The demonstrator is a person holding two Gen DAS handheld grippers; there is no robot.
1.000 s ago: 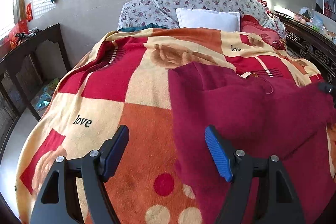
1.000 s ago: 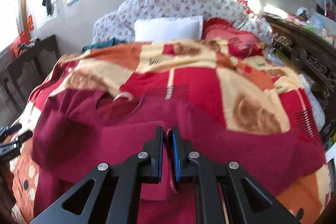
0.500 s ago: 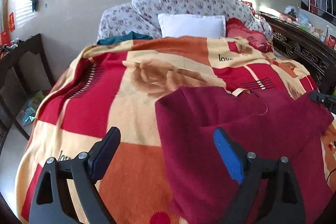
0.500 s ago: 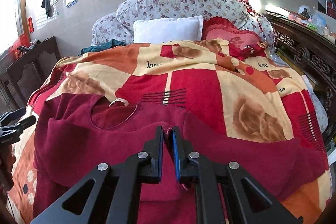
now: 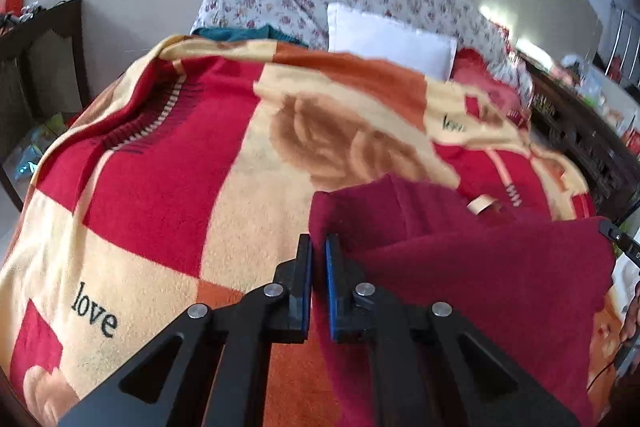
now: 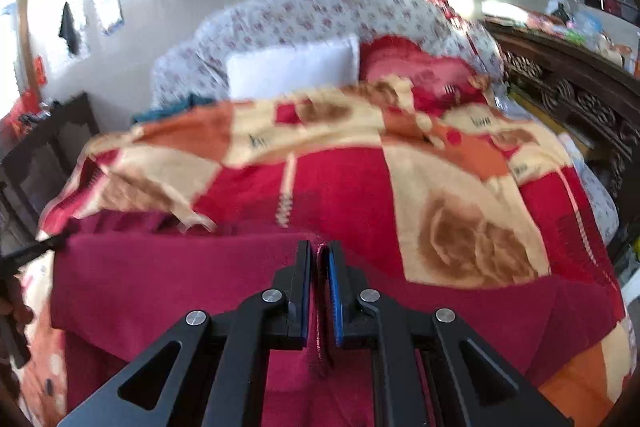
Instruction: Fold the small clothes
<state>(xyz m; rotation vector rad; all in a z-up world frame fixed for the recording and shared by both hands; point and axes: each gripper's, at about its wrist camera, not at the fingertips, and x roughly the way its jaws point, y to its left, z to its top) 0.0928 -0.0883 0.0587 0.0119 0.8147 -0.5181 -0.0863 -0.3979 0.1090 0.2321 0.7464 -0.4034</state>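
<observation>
Two grippers, both yours, grip one dark red garment (image 5: 480, 287) that lies across a patterned blanket (image 5: 160, 167) on the bed. Read the scene from left to right. At far left in the left wrist view, a dark wooden cabinet (image 5: 44, 59) stands beside the bed against the pale wall. Next comes the blanket, checked in red, cream and orange, printed with roses and the word "love". Your left gripper (image 5: 318, 247) meets the garment at its left edge: the jaws have just been closing, and they now stand nearly together with a fold of the red cloth pinched between the blue pads. From that fold the garment spreads rightward, its upper layer doubled over the lower one, with a pale neck label (image 5: 484, 205) showing just beyond the fold. Your right gripper (image 6: 319, 251) has its jaws nearly together too, clamped on a thin ridge of the same red cloth near the garment's far edge. At the head of the bed a white pillow (image 6: 292, 67) leans on a floral quilt (image 6: 320, 15), with a red cushion (image 6: 412, 63) just beside it. At far right runs a carved dark wooden bed frame (image 6: 580, 99). Both views are motion-blurred.
</observation>
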